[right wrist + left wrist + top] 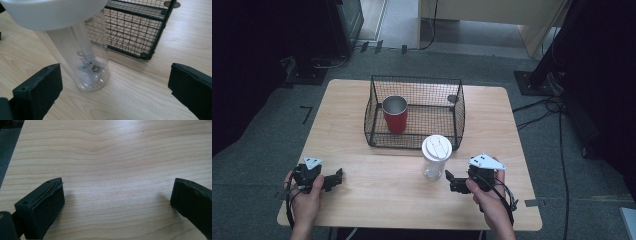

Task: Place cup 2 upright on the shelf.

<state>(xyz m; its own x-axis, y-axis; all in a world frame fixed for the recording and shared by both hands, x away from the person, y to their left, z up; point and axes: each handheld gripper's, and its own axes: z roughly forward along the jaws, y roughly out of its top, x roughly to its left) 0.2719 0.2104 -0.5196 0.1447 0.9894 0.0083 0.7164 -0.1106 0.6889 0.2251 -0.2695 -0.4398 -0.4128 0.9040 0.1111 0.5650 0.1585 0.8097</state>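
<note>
Bench (377, 185): We see a light wood top standing on grey carpet, with both forearms coming in over its near edge.
Basket (414, 111): We see a black wire basket, open at the top, at the middle of the bench toward the far side. Its near corner (147, 55) shows in the right gripper view.
Red cup (395, 114): It stands upright inside the basket, at the left side, with its open mouth up and a metallic inner wall.
Bottle (435, 157): We see a clear bottle with a white lid, upright on the bench just in front of the basket's near right corner. In the right gripper view the bottle (87, 62) carries dark lettering low on its wall; we cannot read it.
Left gripper (335, 178): Held in the left hand (306, 197) at the near left of the bench, pointing right. Its jaws stand wide apart over bare wood (112, 170), with nothing between them.
Right gripper (451, 180): Held in the right hand (491, 202) at the near right, pointing left toward the bottle. Its jaws stand wide apart. The bottle is just ahead of them, nearer the left jaw in the gripper's own view, and neither jaw touches it.
Disc (452, 98): We see a small round grey disc on the bench behind the basket's far right side.
</note>
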